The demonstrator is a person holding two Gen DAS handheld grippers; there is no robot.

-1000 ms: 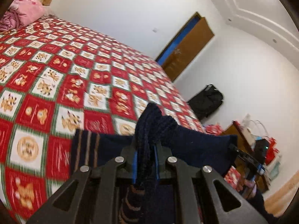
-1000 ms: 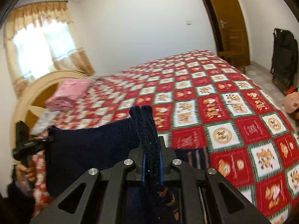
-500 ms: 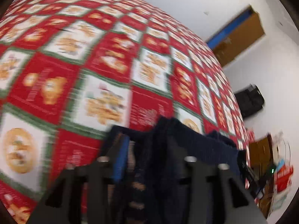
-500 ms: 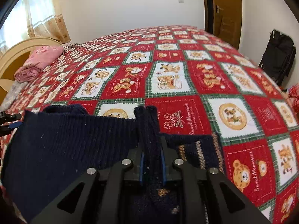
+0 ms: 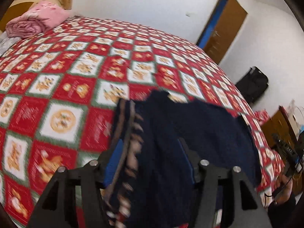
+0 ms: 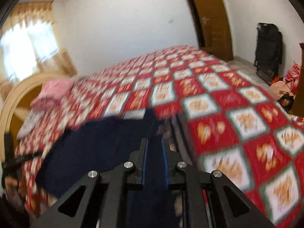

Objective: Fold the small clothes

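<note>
Navy sweater [image 5: 199, 133] on checked bedspread [image 5: 76, 87] — between just-widened left claw [image 5: 150, 163] pads, right claw [image 6: 154, 152] narrowly pinching its fold

garment: a small dark navy knit sweater [image 5: 199, 131], ribbed, with tan and brown patterned bands along one edge
state: bunched and partly doubled over, not flat; both views are blurred, so the folds are hard to read
pose: lying on the bed cover, patterned edge standing up in a ridge
place, left claw view: directly ahead of and between the two fingers, the patterned edge by the left finger, the plain navy body spreading to the right
place, right claw view: the sweater [image 6: 98, 148] spreads ahead and to the left, a strip running between the fingers
</note>
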